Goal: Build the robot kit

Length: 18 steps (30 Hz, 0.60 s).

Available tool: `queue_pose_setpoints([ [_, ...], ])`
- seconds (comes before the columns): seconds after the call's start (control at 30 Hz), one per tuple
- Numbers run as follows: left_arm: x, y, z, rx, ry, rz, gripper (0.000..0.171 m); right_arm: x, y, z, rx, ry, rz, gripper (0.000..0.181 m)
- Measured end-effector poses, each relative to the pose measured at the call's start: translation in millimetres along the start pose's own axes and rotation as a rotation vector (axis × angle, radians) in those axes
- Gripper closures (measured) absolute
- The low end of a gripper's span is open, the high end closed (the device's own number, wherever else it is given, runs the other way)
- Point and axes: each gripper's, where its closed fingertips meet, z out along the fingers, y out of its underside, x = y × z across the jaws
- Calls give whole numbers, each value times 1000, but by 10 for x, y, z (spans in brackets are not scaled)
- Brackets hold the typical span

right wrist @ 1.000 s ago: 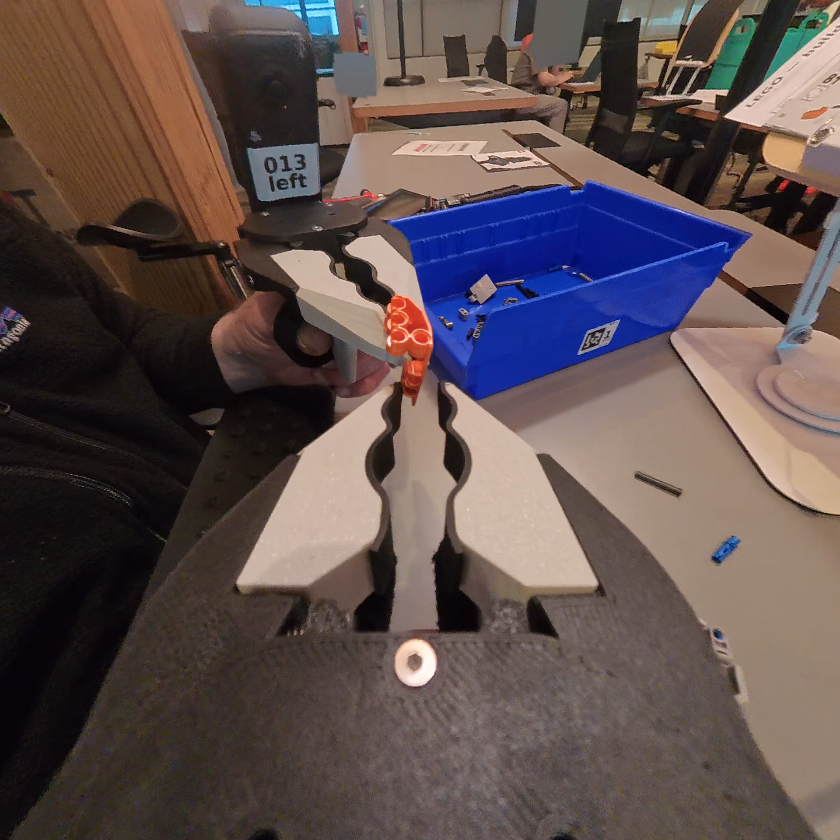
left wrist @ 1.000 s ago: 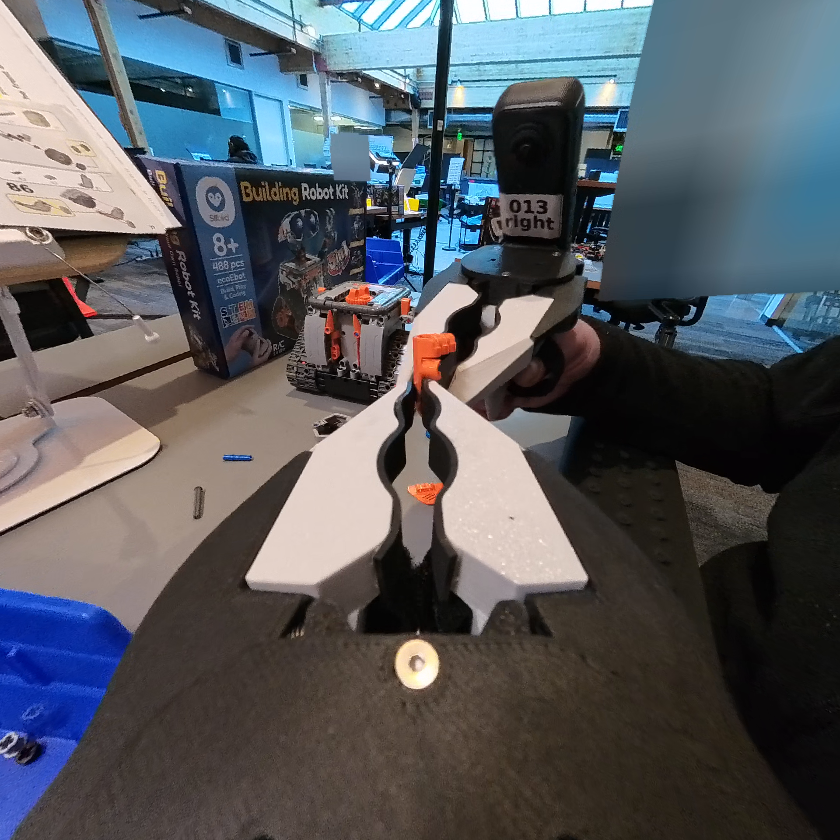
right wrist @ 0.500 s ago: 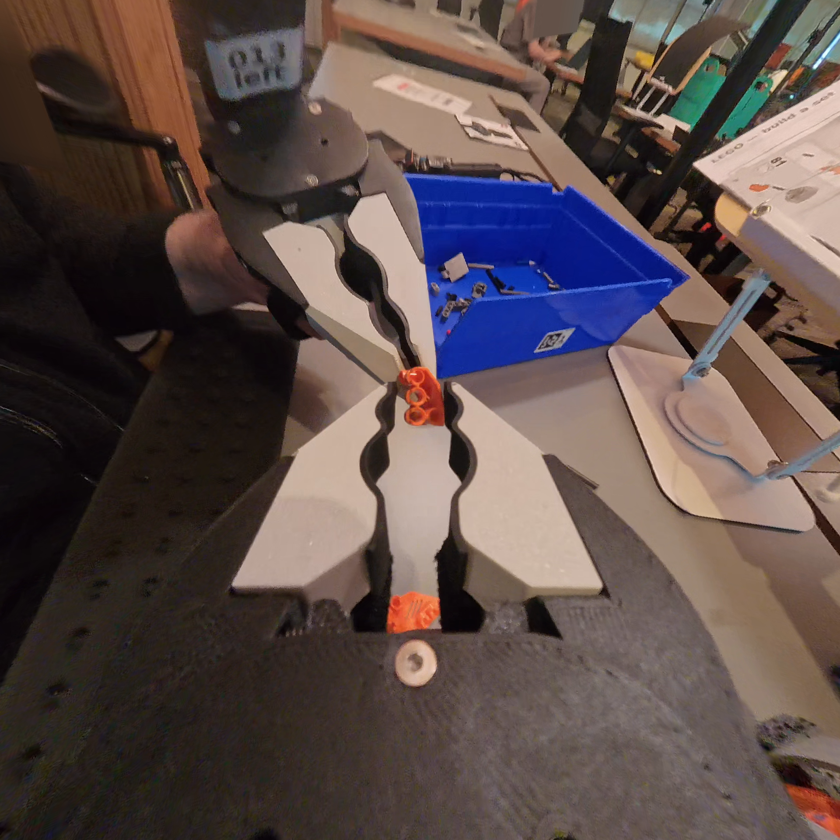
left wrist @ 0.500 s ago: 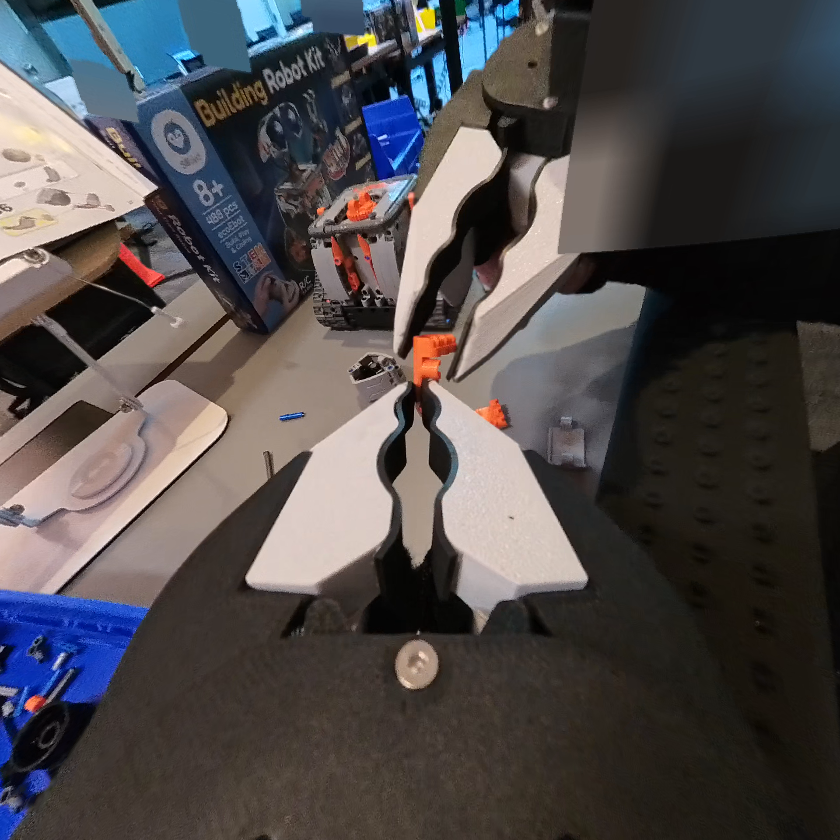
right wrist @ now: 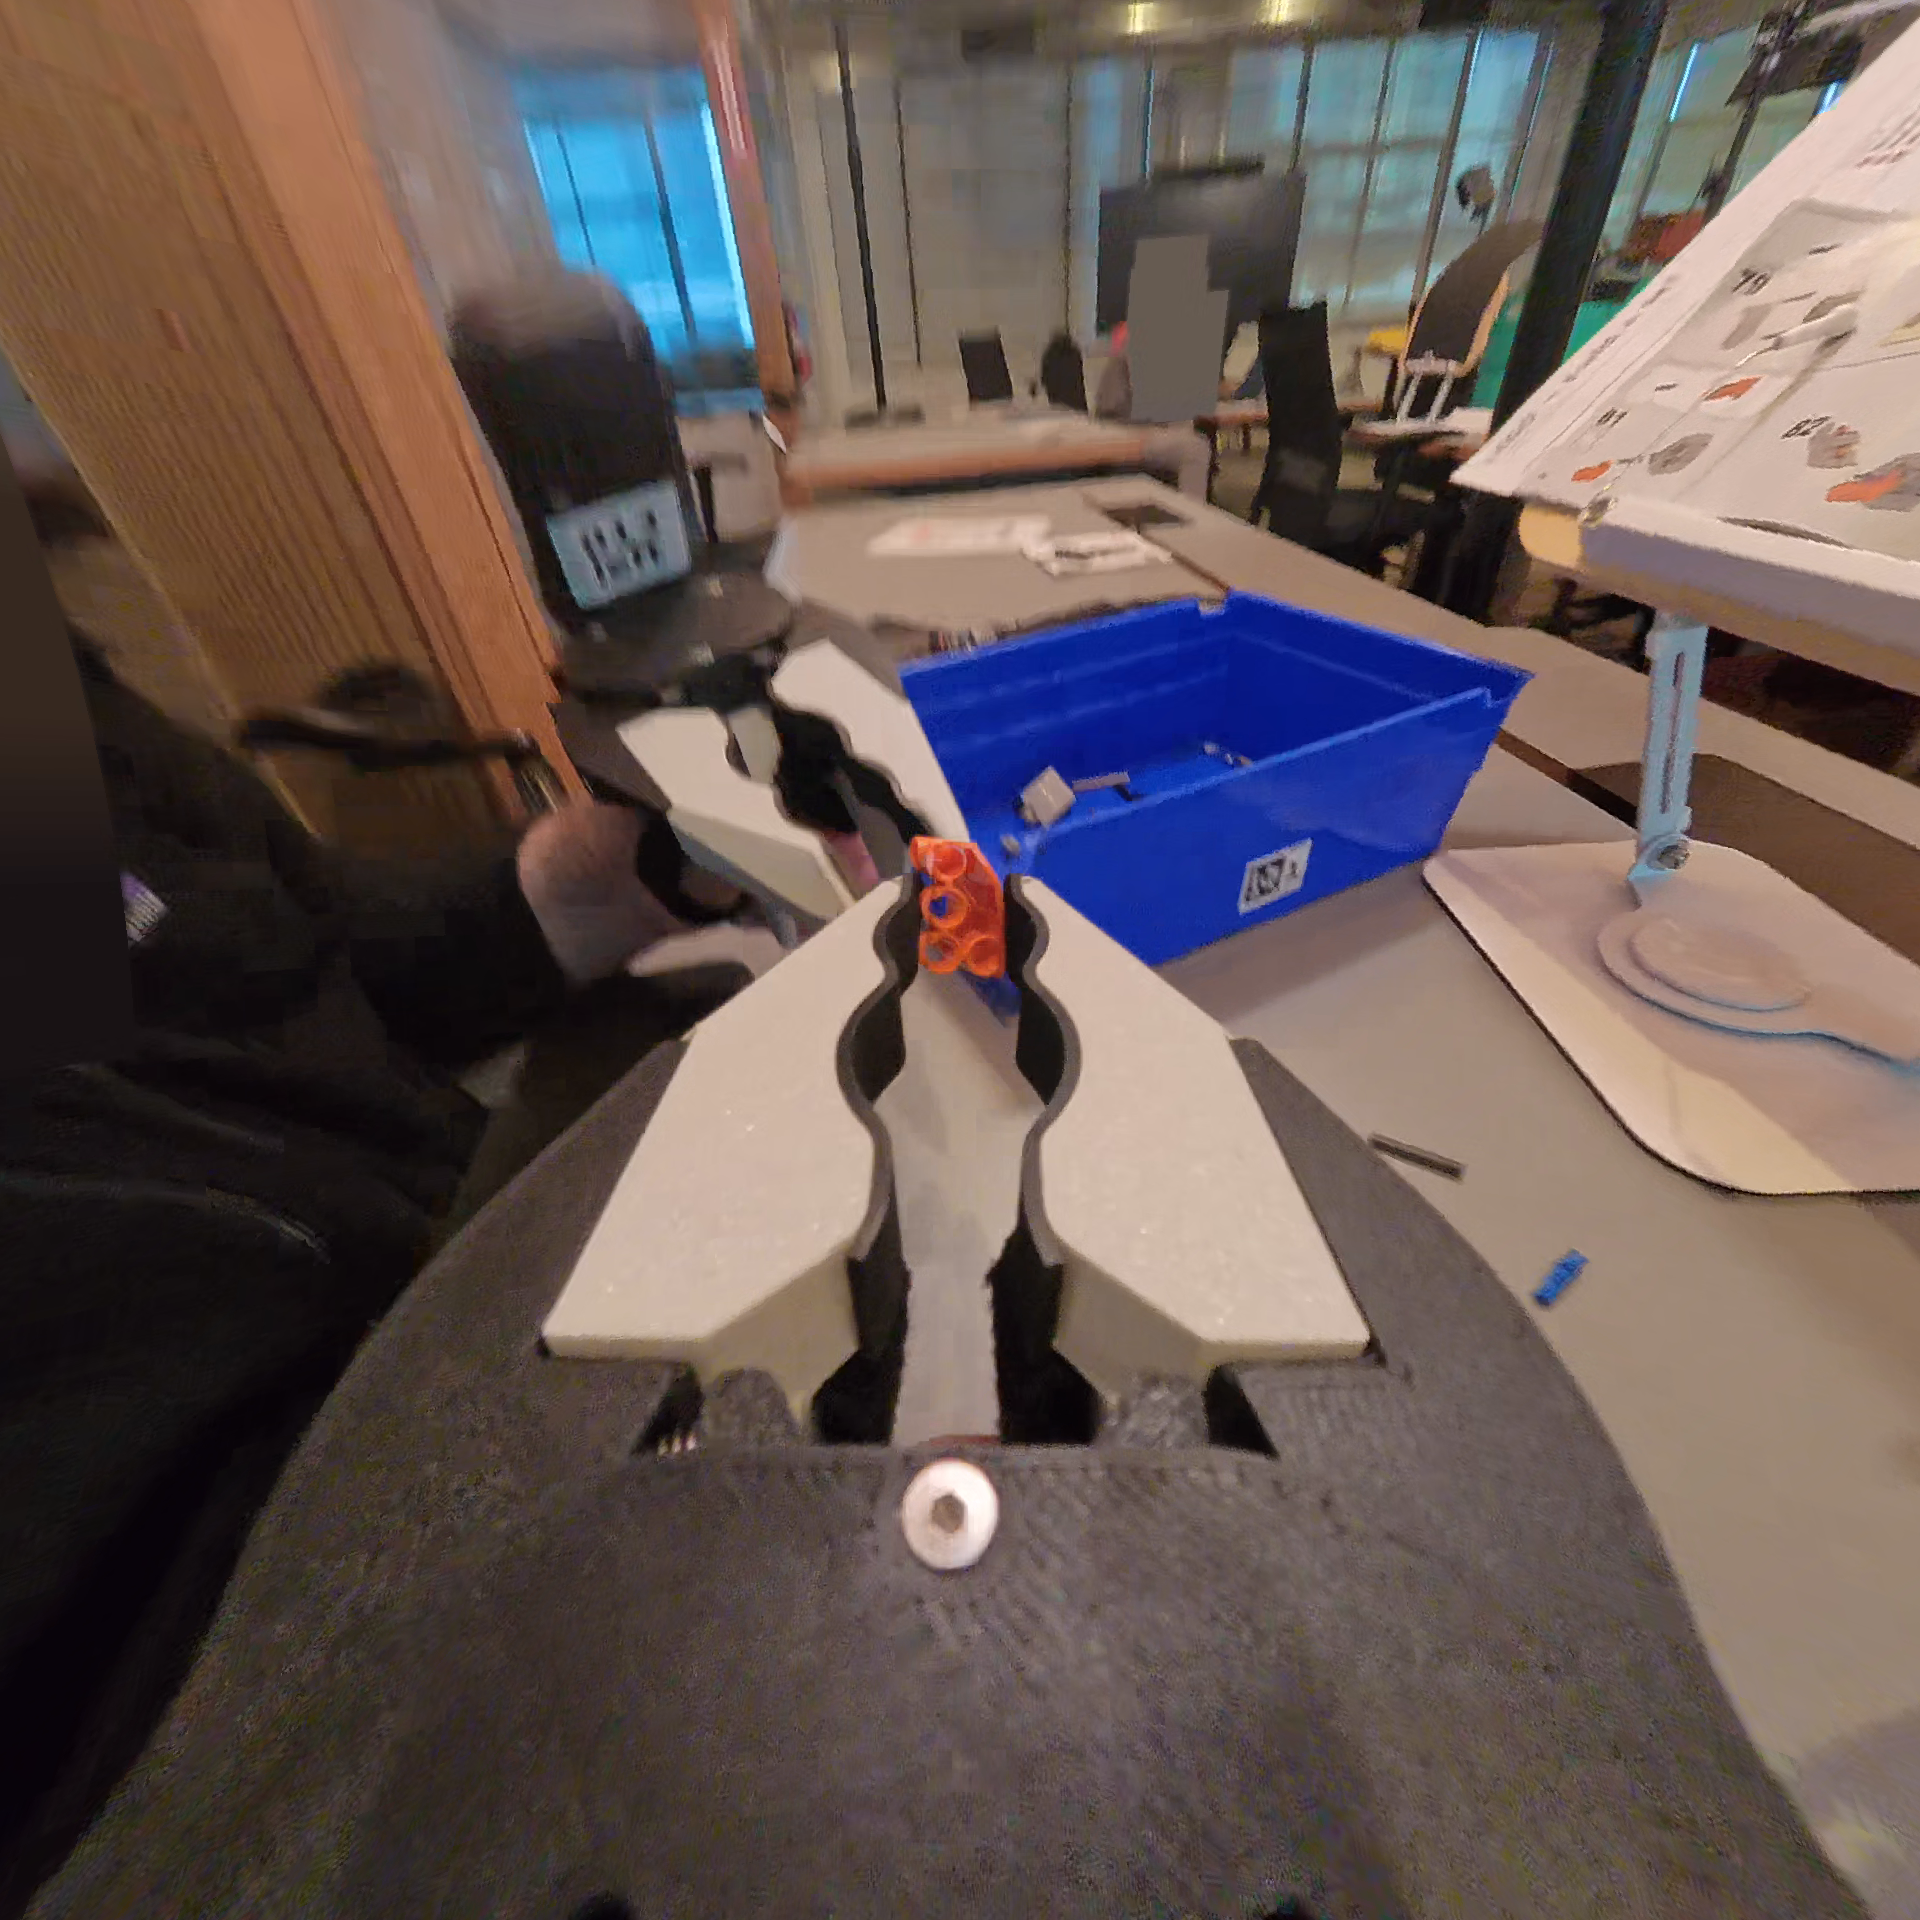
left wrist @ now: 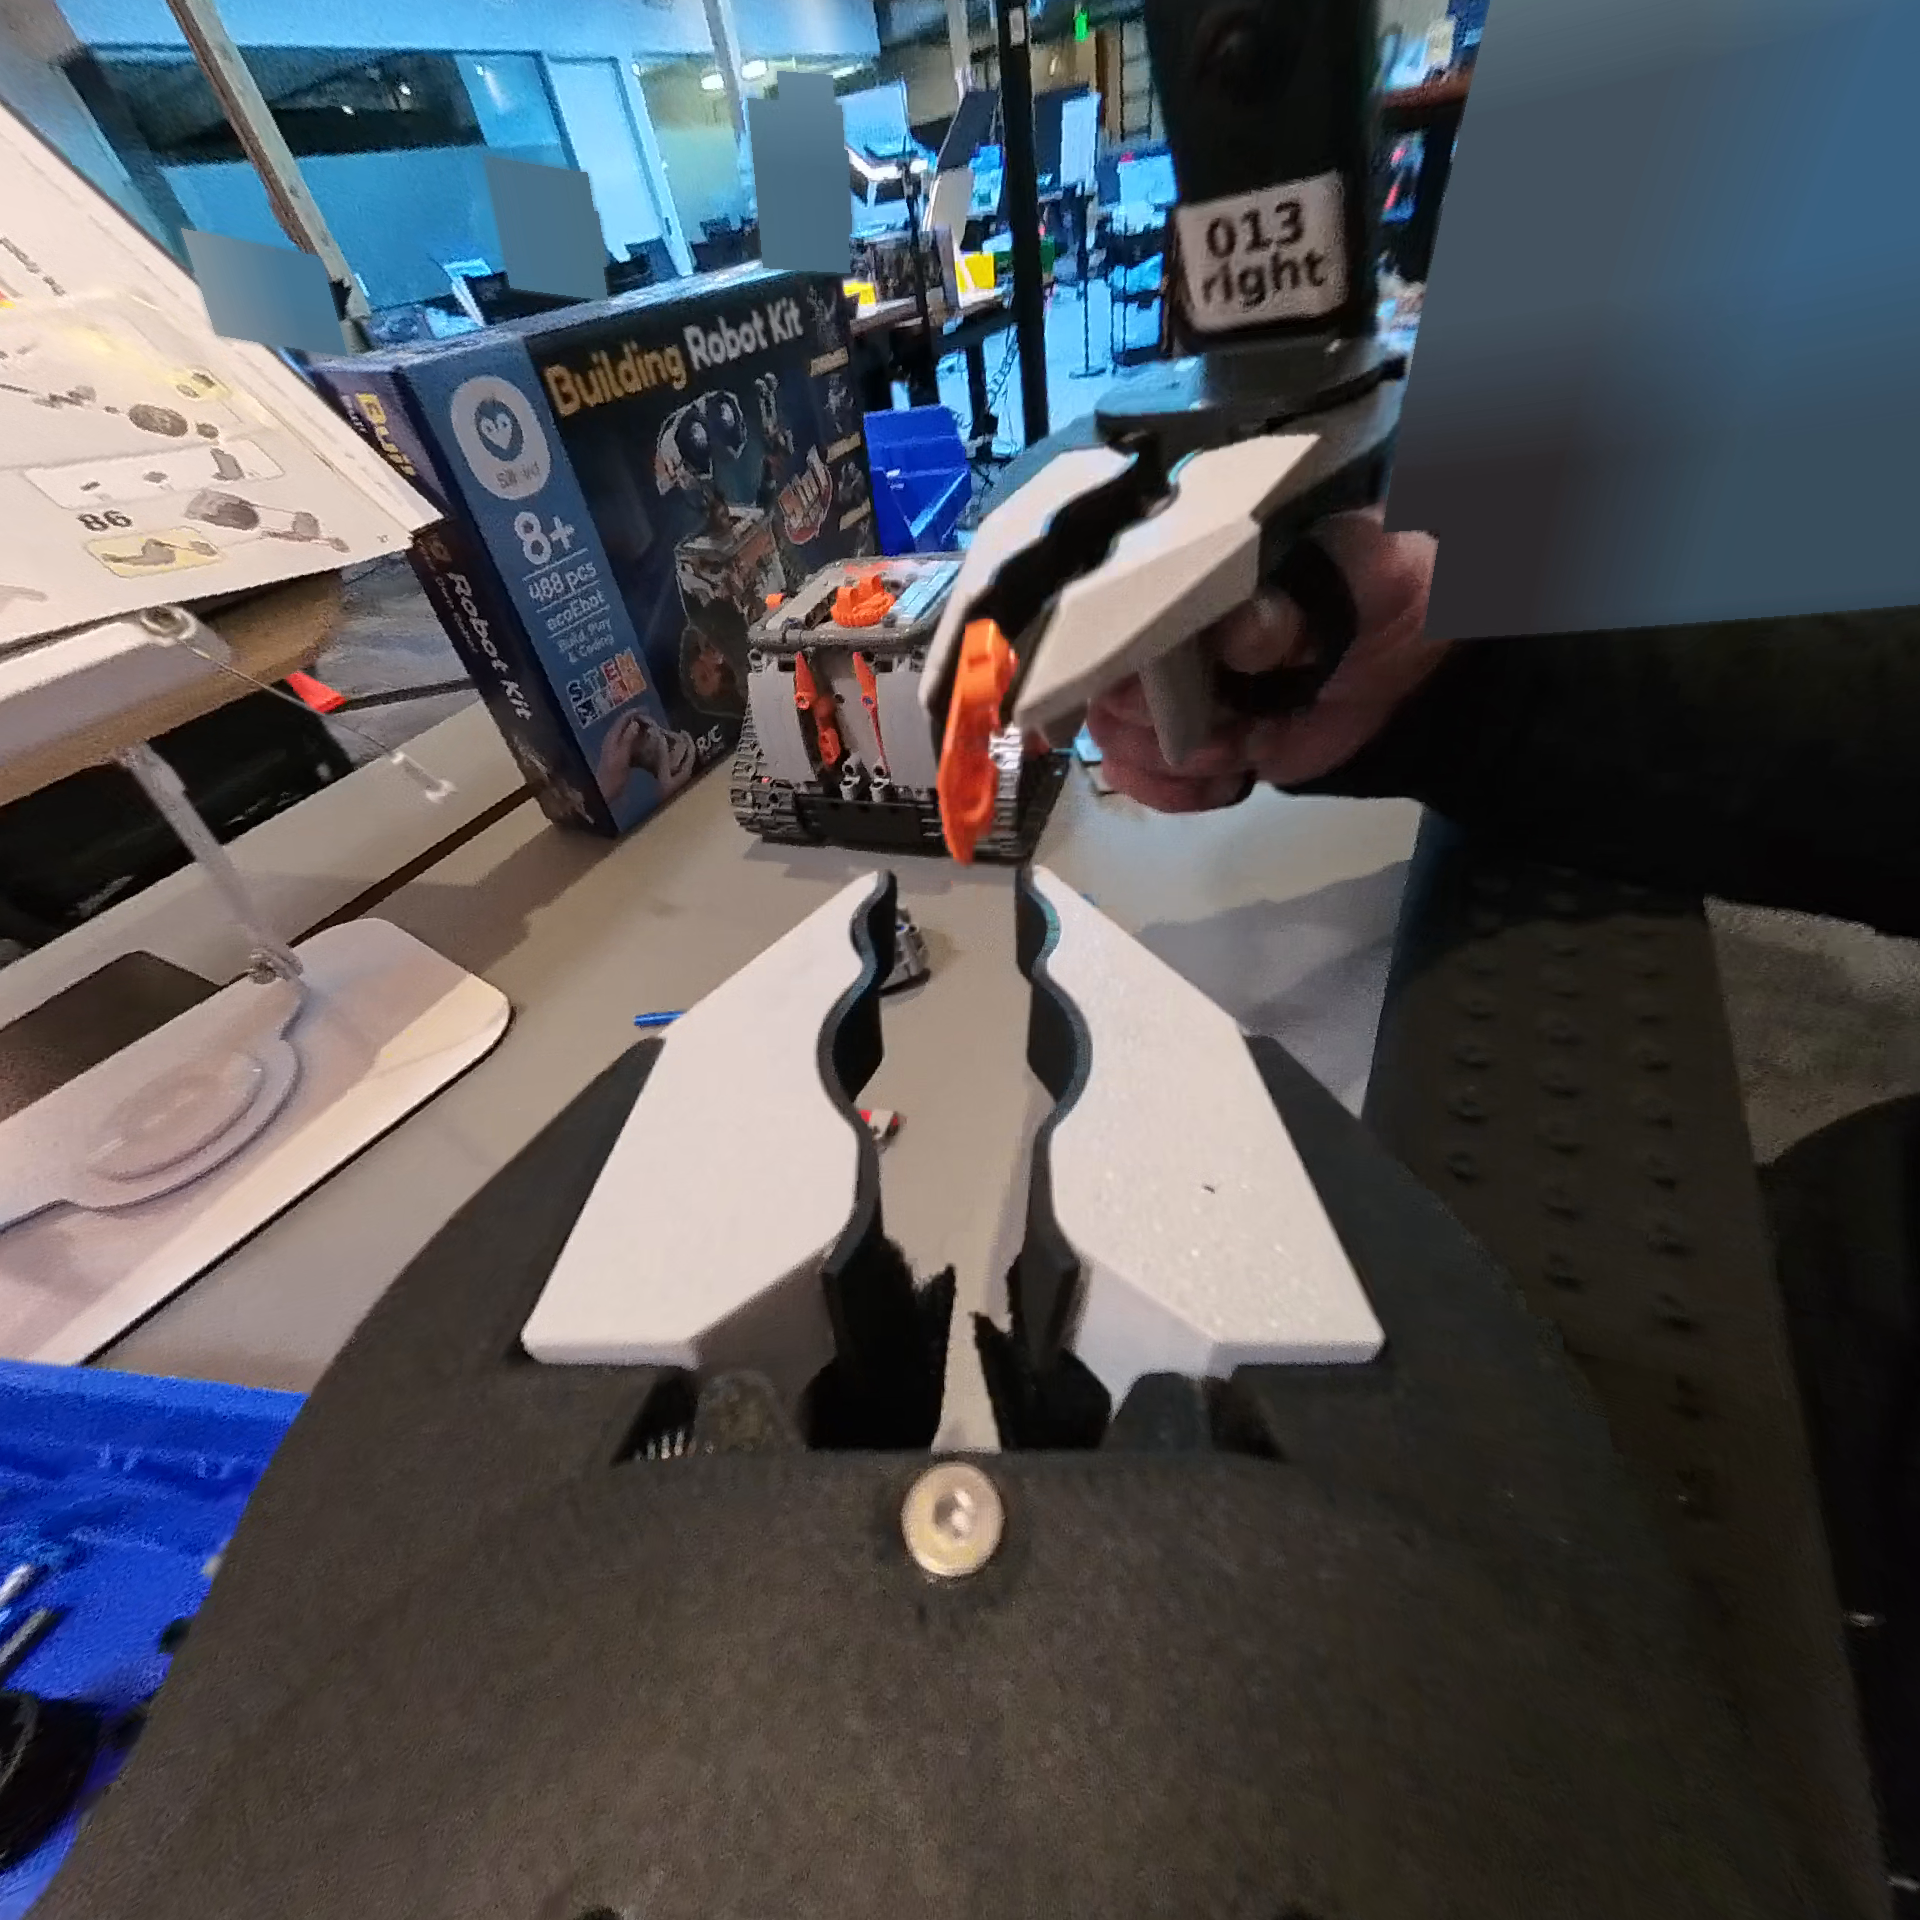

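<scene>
a blue bin point(right wrist: 1195, 894) is sitting at the left on the grey table point(left wrist: 582, 956). the left gripper point(left wrist: 951, 883) is hanging above the table with its fingers apart, gripping nothing. a tracked model point(left wrist: 862, 717) is standing beyond it beside a kit box point(left wrist: 623, 520). the right gripper point(right wrist: 961, 883) is clamping an orange piece point(right wrist: 958, 920) at its fingertips, just beside the left gripper's tips.

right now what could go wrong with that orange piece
The right tongs pinch the orange piece only at their very tips, above the table; a small slip could drop it. The left tongs are open and empty, so nothing backs it up. The model is close behind.
</scene>
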Motion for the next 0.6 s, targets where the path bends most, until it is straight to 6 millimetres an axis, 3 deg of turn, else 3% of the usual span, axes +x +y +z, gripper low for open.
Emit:
queue_pose_setpoints([
  [0.17,39,-2,50,36,53,-85,151,46,-126,-54,127,-48,127,168],
  [0.6,106,-131,31,137,134,-175,171,-98,-140,-2,139,-115,117,168],
])
